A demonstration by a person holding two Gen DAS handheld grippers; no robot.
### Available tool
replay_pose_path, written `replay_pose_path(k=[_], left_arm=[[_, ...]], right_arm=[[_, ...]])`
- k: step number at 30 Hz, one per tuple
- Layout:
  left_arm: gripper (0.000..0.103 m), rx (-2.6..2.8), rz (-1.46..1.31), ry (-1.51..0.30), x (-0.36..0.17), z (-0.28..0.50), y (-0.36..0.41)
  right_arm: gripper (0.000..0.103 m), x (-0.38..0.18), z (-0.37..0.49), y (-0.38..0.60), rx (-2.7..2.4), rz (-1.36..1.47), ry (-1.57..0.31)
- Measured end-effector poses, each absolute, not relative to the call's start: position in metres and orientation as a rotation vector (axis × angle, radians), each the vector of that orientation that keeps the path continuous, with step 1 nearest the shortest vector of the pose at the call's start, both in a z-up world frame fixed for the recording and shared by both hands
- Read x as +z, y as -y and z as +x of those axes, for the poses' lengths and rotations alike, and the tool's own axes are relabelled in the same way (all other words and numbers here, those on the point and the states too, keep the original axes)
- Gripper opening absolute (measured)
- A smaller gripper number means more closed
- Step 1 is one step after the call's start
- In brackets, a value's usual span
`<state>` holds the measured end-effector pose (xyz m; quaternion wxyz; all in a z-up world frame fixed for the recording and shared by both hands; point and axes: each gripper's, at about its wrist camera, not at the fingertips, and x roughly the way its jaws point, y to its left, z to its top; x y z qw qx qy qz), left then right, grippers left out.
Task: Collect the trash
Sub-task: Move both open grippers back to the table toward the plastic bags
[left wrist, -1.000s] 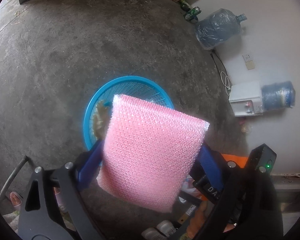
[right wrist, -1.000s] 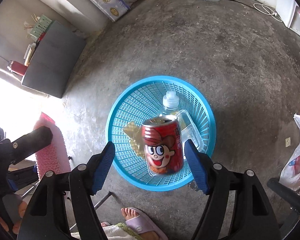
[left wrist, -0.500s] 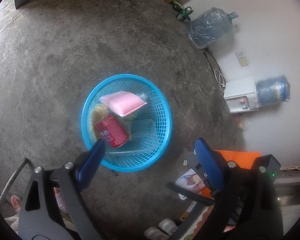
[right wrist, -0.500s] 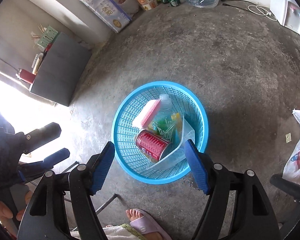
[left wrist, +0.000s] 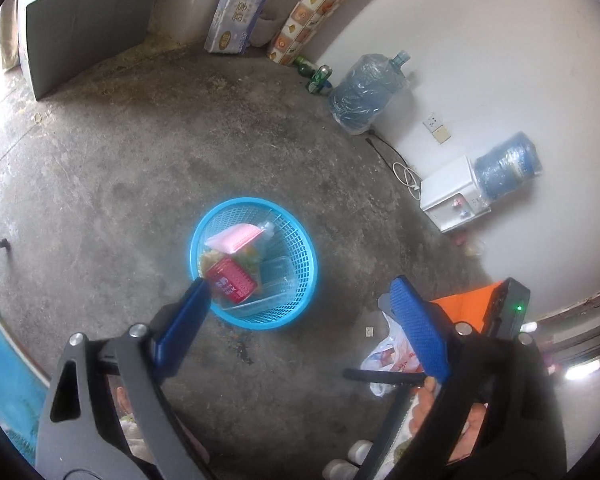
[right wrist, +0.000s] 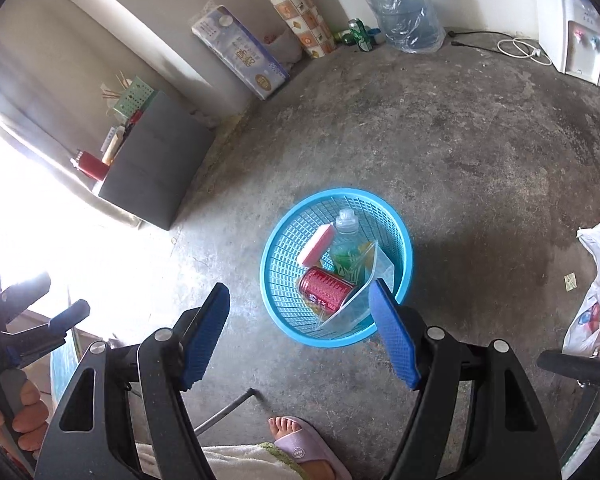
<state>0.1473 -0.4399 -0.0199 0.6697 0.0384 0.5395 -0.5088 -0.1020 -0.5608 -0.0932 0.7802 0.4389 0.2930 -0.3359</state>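
Blue basket point(right wrist: 396, 216) standing on concrete floor point(right wrist: 480, 140). Inside basket: clear plastic tray point(right wrist: 366, 280), green bottle point(right wrist: 346, 246), red can point(right wrist: 326, 289) lying flat, pink sponge point(right wrist: 317, 245). Above basket: left gripper point(left wrist: 304, 322) and right gripper point(right wrist: 300, 336), jaws apart, empty.

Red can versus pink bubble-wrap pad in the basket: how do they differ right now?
The red can is a rigid printed cylinder lying on its side; the pink bubble-wrap pad is a flat, soft rectangle propped on edge. The can lies at the nearer side of the blue basket, partly against a clear plastic container; the pad leans beside the green bottle, farther back. Both are inside the basket, released.
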Motion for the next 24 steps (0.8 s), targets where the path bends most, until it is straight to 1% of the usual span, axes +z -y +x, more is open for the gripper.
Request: replay_pose_path(k=[5, 7, 10, 16, 21, 24], left_arm=[[0.087, -1.127, 0.136, -1.100, 0.024, 0.127, 0.369], [0.087, -1.114, 0.128, -1.071, 0.035, 0.122, 0.334], [0.087, -1.056, 0.107, -1.026, 0.047, 0.117, 0.273], [0.087, -0.805, 0.001, -0.937, 0.059, 0.110, 0.145], [0.087, -0.589, -0.127, -0.884, 0.057, 0.095, 0.048], [0.087, -0.497, -0.143, -0.862, 0.052, 0.085, 0.000]], right_arm=[[0.071, -0.054, -0.095, 0.527, -0.645, 0.864, -0.612], [0.074, -0.040, -0.088, 0.511, -0.594, 0.821, -0.612], [0.074, -0.024, -0.071, 0.486, -0.503, 0.770, -0.628], [0.074, -0.006, -0.022, 0.430, -0.287, 0.700, -0.683], [0.074, -0.002, 0.028, 0.375, -0.118, 0.674, -0.739], [0.074, -0.002, 0.057, 0.333, 0.001, 0.654, -0.777]])
